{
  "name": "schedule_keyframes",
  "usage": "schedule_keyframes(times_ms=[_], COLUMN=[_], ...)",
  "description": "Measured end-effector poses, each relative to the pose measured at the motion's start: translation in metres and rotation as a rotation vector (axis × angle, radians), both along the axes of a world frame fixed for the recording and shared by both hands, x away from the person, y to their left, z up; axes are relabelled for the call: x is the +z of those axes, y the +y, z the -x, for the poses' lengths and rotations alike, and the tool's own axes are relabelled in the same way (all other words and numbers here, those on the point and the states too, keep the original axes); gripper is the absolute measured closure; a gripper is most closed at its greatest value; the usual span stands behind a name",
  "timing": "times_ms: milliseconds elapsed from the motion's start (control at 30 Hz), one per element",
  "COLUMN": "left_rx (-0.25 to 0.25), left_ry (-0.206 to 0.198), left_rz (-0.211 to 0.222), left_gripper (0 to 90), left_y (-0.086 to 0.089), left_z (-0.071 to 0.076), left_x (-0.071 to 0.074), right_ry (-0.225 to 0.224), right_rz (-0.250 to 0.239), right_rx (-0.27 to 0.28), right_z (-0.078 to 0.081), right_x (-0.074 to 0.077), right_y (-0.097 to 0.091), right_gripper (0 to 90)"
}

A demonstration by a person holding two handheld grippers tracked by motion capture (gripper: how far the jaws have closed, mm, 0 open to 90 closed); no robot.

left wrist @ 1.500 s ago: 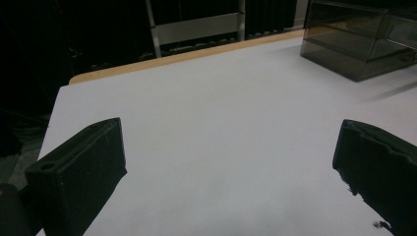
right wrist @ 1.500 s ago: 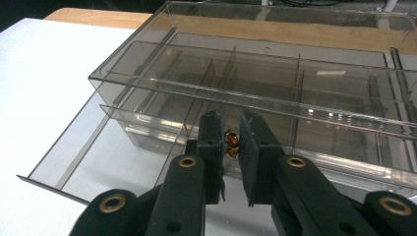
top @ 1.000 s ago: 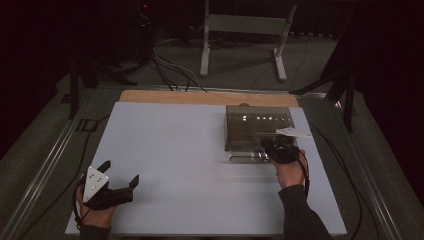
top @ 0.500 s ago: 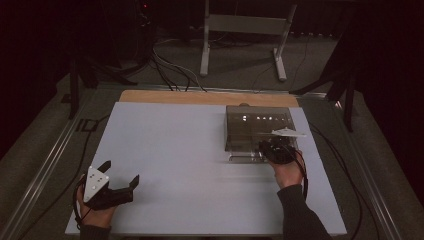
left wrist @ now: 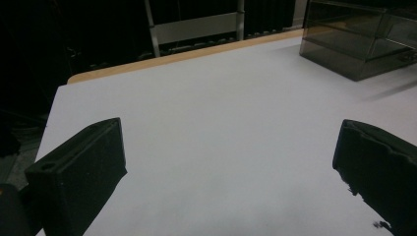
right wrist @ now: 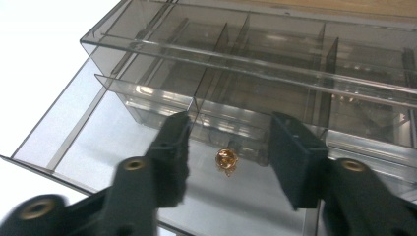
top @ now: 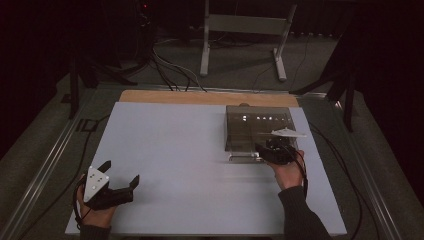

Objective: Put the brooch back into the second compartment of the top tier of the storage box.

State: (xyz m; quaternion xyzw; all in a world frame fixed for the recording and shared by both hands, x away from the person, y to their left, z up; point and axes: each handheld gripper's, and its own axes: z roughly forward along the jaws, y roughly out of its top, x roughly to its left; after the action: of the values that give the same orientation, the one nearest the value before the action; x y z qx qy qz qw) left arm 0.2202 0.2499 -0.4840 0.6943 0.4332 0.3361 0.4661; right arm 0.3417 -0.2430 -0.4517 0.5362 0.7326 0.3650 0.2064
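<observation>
The right tongs [right wrist: 228, 162] stand part open at the lower centre of the right gripper view; their jaws have just been opening, and a small gold ornament [right wrist: 226, 160] lies loose between them on the floor of the pulled-out drawer [right wrist: 74, 142] of the smoky plastic organiser [top: 257, 127]. To finish well, draw straight back without brushing it. The left tongs [top: 120, 182] rest wide and empty on the white bench [top: 175, 150], lower left of the high view
</observation>
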Motion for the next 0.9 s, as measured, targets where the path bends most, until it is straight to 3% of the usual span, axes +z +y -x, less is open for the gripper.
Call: schedule_keyframes(times_ms=[400, 633, 733, 900], left_rx=[-0.004, -0.004, -0.002, -0.004], left_ry=[-0.002, 0.001, 0.002, 0.005], left_rz=[0.002, 0.004, 0.006, 0.006], left_gripper=[0.2, 0.2, 0.2, 0.1], left_y=[0.0012, 0.0021, 0.0026, 0.0028], left_z=[0.0003, 0.0001, 0.0001, -0.0001], left_x=[0.0008, 0.0008, 0.0008, 0.0008], right_ry=[-0.012, -0.023, -0.010, -0.004], right_rz=[0.004, 0.037, 0.047, 0.066], right_rx=[0.009, 0.000, 0.024, 0.029], right_z=[0.0027, 0.0059, 0.0065, 0.0080], right_x=[0.0047, 0.0071, 0.0070, 0.0079], right_y=[-0.0032, -0.0020, -0.0015, -0.0018], right_gripper=[25.3, 8.6, 1.2, 0.1])
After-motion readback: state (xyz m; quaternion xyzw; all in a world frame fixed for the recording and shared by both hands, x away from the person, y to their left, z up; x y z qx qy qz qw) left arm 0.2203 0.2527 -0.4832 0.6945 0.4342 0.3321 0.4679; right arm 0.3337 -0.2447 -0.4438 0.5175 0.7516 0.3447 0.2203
